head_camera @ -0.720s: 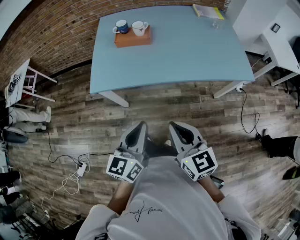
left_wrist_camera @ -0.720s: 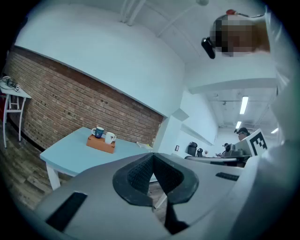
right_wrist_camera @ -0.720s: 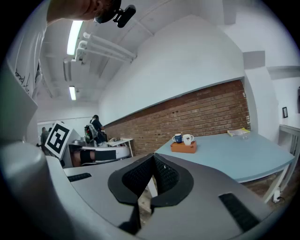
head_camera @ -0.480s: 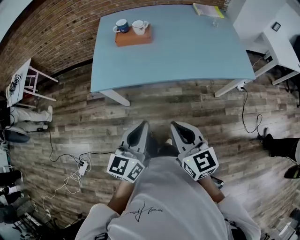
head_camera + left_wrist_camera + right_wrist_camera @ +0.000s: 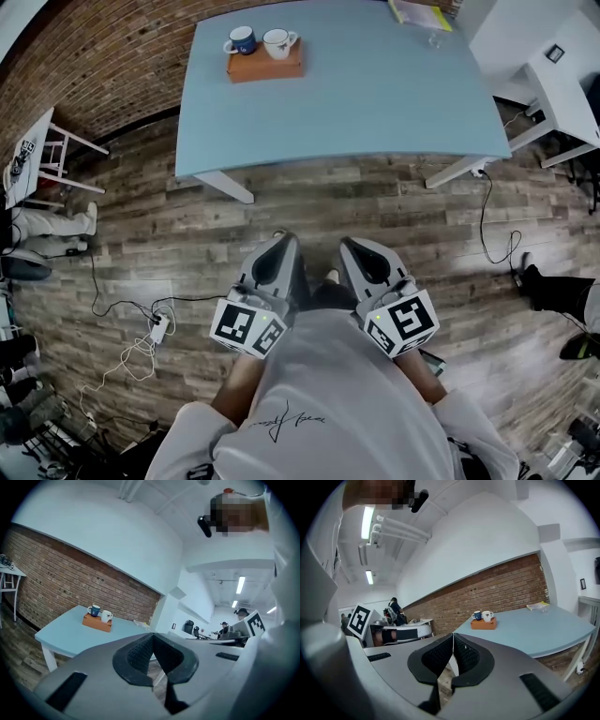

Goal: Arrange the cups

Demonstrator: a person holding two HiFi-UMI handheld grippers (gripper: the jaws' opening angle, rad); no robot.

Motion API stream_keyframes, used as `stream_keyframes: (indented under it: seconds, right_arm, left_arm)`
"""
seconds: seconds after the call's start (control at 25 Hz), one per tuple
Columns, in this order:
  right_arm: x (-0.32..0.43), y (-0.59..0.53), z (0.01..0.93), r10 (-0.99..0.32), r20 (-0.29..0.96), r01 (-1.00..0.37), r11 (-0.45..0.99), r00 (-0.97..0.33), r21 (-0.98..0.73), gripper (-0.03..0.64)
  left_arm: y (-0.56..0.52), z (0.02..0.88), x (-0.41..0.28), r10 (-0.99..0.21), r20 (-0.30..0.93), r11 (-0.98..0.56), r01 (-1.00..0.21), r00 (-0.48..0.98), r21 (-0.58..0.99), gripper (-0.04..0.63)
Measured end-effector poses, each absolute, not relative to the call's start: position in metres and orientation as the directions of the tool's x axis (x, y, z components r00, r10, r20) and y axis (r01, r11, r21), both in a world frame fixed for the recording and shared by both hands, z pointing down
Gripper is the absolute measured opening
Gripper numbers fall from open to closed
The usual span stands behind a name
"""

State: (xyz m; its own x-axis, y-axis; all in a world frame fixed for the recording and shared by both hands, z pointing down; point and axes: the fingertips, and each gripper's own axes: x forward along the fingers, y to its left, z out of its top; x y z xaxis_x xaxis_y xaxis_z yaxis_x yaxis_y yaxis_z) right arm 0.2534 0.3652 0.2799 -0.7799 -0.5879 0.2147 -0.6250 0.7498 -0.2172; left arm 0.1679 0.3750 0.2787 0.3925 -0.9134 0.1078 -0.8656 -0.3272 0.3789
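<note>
- A blue cup (image 5: 241, 39) and a white cup (image 5: 278, 42) stand side by side on a brown block (image 5: 265, 67) at the far left corner of the surface (image 5: 375, 103). They are well ahead of both tools and off to the left.
- The pair runs left to right across my reach, and I judge my left tool (image 5: 279, 246) the nearer one.
- Left tool: jaws pressed together, nothing between them, touching nothing.
- Right tool (image 5: 349, 246): also closed and empty, held just beside the left one over the floor (image 5: 141, 244), short of the surface.

Table (image 5: 375, 94), tray (image 5: 264, 67) and cups (image 5: 277, 42) slightly higher in head view, stool (image 5: 37, 155) likewise
</note>
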Motion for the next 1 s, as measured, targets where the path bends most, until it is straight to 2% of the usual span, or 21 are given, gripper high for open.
stream_keyframes:
  seconds: [0.16,1.0]
  right_arm:
    - [0.245,0.354,0.278,-0.590,0.211,-0.626,0.751,-0.779,-0.212,0.021]
    - [0.180,0.280,0.281,-0.549,0.253,-0.600,0.770,-0.796,-0.216,0.021]
  left_arm:
    - [0.365,0.283,0.161,-0.905,0.135,-0.323,-0.857,0.404,0.402,0.009]
    - [0.282,0.276,0.103,-0.902,0.108,-0.339,-0.840,0.419,0.423,0.008]
